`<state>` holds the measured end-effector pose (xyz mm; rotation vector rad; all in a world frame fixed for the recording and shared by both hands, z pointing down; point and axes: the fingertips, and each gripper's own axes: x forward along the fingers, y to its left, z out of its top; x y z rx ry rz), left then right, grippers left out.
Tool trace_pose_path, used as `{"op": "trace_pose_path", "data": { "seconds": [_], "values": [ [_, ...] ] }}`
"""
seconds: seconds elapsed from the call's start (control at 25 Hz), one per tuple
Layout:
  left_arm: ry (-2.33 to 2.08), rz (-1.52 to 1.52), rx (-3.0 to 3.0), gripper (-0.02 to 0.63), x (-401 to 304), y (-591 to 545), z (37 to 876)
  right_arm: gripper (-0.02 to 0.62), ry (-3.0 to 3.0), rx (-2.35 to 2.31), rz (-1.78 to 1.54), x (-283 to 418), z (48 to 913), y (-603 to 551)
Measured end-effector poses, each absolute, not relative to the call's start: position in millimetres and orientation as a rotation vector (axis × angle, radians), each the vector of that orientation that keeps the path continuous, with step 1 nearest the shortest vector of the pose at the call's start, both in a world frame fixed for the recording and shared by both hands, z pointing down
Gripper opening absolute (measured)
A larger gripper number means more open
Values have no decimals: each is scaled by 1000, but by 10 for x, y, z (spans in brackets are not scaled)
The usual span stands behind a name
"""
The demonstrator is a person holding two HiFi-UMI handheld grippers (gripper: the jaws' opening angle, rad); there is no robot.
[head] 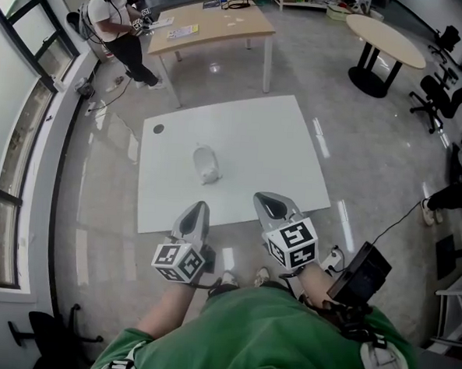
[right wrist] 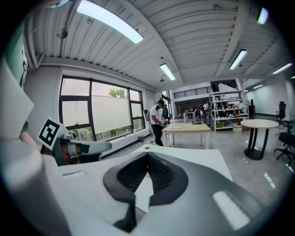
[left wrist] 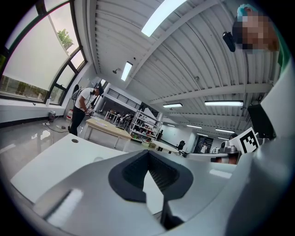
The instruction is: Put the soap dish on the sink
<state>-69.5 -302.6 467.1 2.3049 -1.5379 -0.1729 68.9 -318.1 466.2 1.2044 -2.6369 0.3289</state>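
A small white soap dish [head: 206,164] lies near the middle of the white table [head: 281,136] in the head view. My left gripper [head: 199,207] hovers at the table's near edge, a short way short of the dish, its jaws together with nothing between them [left wrist: 148,154]. My right gripper [head: 263,197] is beside it on the right, also over the near edge, jaws together and empty [right wrist: 147,156]. Both point out across the table, nearly level. Each gripper shows in the other's view: the right gripper [left wrist: 230,150] and the left gripper [right wrist: 87,147]. No sink is in view.
A dark round hole [head: 158,128] sits at the table's far left corner. Beyond it stand a wooden table [head: 213,27] with a person [head: 116,25] working at it, a round table [head: 384,41] and office chairs [head: 440,83]. Windows line the left wall [head: 8,127].
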Motion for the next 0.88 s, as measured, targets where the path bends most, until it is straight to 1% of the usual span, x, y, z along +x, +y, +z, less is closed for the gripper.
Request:
{"op": "trace_pose_path", "data": {
  "seconds": [0.4, 0.88],
  "values": [
    [-1510, -168, 2309, 6, -806, -3066, 4695, 3, -2626, 1220, 331, 545, 4667, -3183],
    [-1489, -163, 2317, 6, -826, -3085, 4722, 3, -2612, 1239, 337, 528, 4711, -3180]
  ]
}}
